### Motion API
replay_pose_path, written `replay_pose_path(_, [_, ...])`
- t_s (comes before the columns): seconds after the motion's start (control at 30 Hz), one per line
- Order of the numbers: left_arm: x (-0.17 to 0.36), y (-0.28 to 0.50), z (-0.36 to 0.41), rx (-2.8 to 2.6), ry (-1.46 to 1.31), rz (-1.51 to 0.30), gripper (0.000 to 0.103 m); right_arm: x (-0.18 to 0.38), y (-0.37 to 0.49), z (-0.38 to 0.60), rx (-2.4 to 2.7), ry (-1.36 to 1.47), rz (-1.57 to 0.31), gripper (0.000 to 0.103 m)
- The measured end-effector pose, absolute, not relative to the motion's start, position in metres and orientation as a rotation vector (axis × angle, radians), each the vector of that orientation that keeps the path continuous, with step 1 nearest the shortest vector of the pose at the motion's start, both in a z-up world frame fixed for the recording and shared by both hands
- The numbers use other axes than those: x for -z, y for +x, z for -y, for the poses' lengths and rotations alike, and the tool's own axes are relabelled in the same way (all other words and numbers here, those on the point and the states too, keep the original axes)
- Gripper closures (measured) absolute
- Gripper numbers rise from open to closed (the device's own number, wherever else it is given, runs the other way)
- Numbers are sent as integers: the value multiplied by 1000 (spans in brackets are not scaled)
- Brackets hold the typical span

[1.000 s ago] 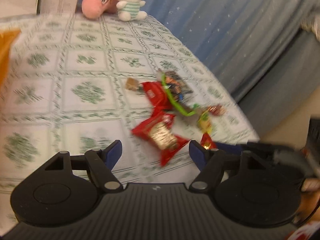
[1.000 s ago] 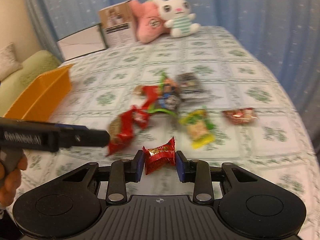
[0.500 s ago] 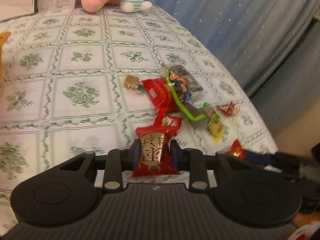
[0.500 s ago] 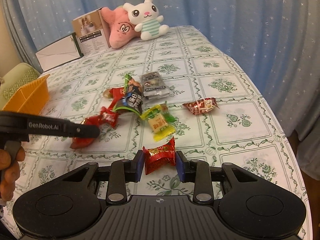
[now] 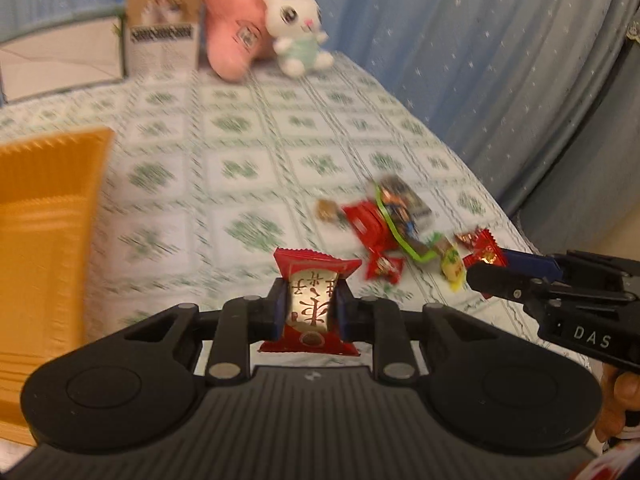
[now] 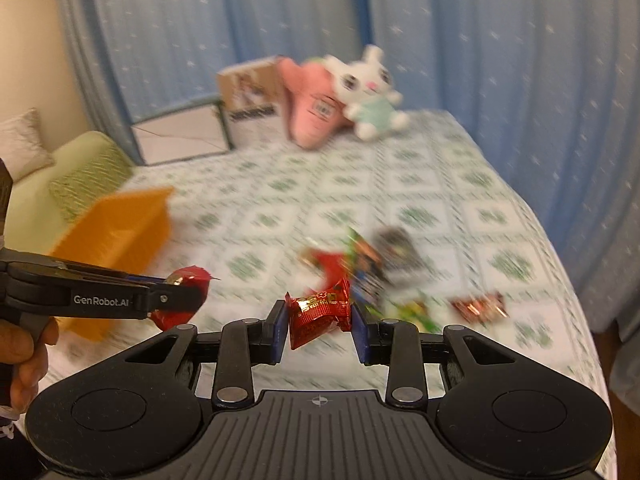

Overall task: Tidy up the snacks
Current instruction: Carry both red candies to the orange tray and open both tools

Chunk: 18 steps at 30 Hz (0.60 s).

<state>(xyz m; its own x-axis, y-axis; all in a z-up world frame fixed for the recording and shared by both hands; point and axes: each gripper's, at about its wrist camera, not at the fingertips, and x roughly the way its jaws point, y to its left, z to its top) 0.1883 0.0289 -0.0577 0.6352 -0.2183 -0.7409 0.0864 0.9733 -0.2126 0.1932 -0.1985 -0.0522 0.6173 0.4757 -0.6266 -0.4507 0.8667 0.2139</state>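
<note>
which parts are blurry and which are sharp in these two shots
Left wrist view: the left gripper and its red snack packet are sharp; the tablecloth, orange bin and snack pile are motion-smeared. Right wrist view: the right gripper and its red candy are fairly crisp; the plush rabbit is streaked, and fisheye bends the curtains.

The left gripper (image 5: 307,307) is clamped on a red snack packet with gold lettering (image 5: 311,304), its blue pads pressing the packet's sides, and it points downward at a slant above the table. The right gripper (image 6: 320,322) grips a small red candy wrapper (image 6: 320,310) between its pads, tilted down likewise. In the right wrist view a hand (image 6: 26,356) wraps the left gripper's handle; fingers (image 5: 618,404) show at the right gripper's handle.
</note>
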Motion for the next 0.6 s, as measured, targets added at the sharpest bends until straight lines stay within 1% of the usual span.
replay_pose_path(0.17, [20,174,-80,100,-147,-822,81,26,192,147,-646,11,-703,69])
replay_pose_path(0.3, [0,160,-133,16,-123,-813,81,12,190,96,-742,-24,-706,69])
replay_pose_path(0.43, [-3,145,-182,-49,-111,-835,81,5,190,49,-818,-43,-714,69])
replay_pose_path(0.6, [9,132,-224,-88,-127,-866,81,15,187,-3,-900,-86,-746,69])
